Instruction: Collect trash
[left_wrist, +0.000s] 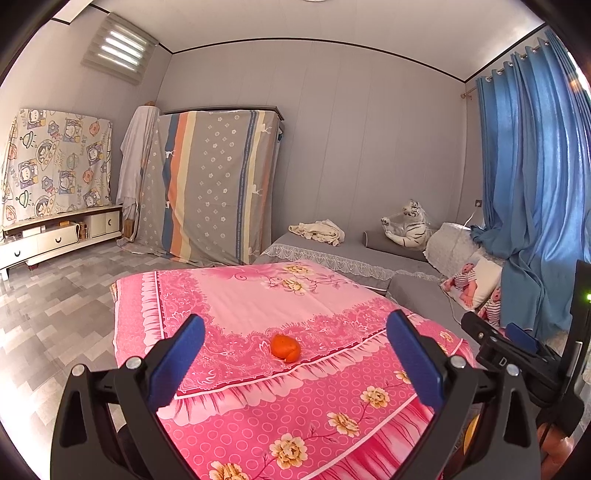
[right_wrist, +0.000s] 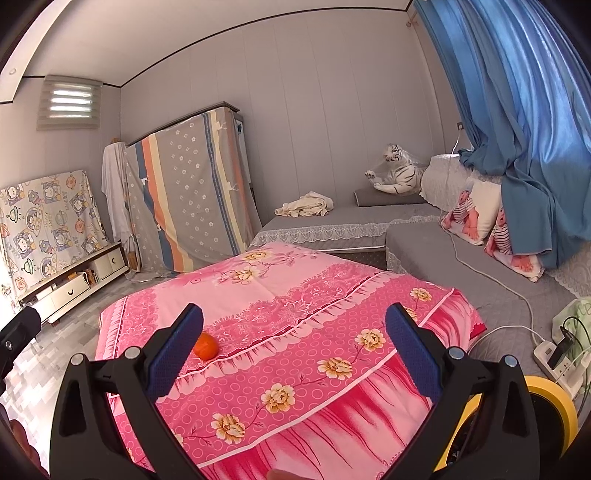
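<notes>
Approach step: left gripper (left_wrist: 295, 354) and right gripper (right_wrist: 293, 341) both spread, empty; next, left closes on orange peel (left_wrist: 285, 347)

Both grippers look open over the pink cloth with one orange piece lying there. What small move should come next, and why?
Probably ease the left gripper forward and down onto the orange peel. It lies centred between that gripper's open fingers on the pink cloth, while it sits off towards the left finger of the right gripper.
</notes>
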